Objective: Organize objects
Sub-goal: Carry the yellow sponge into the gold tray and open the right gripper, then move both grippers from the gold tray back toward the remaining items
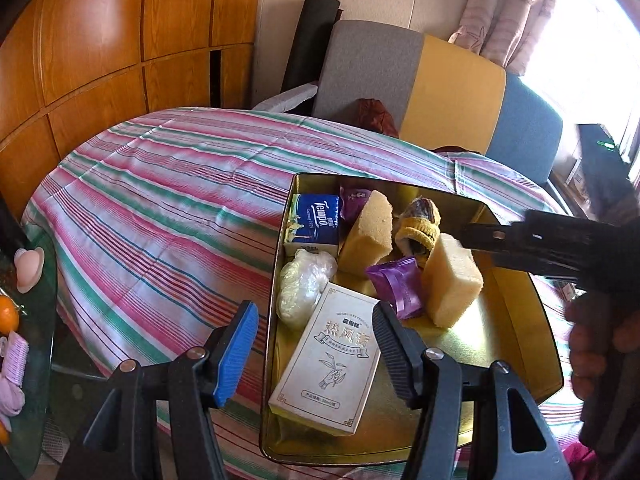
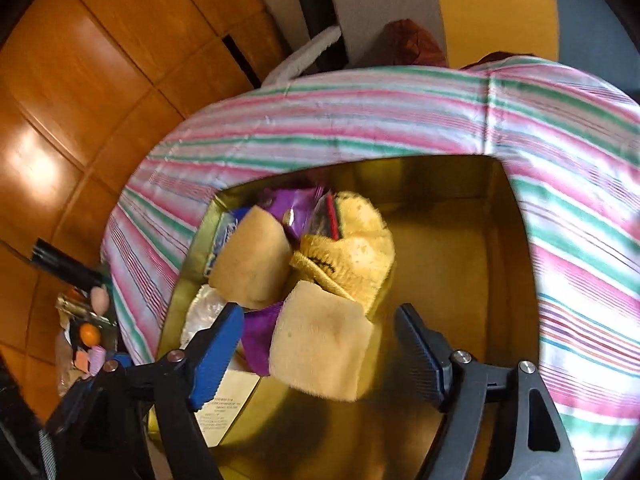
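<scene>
A gold tin tray sits on a striped bedcover. It holds a white box, a blue Tempo tissue pack, a clear plastic bundle, purple packets, two yellow sponges and a yellow knit item. My left gripper is open, above the white box. My right gripper is open, its jaws wide on either side of the near sponge above the tray. The right gripper's body also shows in the left wrist view.
A wooden wardrobe stands behind the bed. A grey, yellow and blue headboard is at the back. A glass side table at left holds an orange, pink items and clutter. A curtained window is at right.
</scene>
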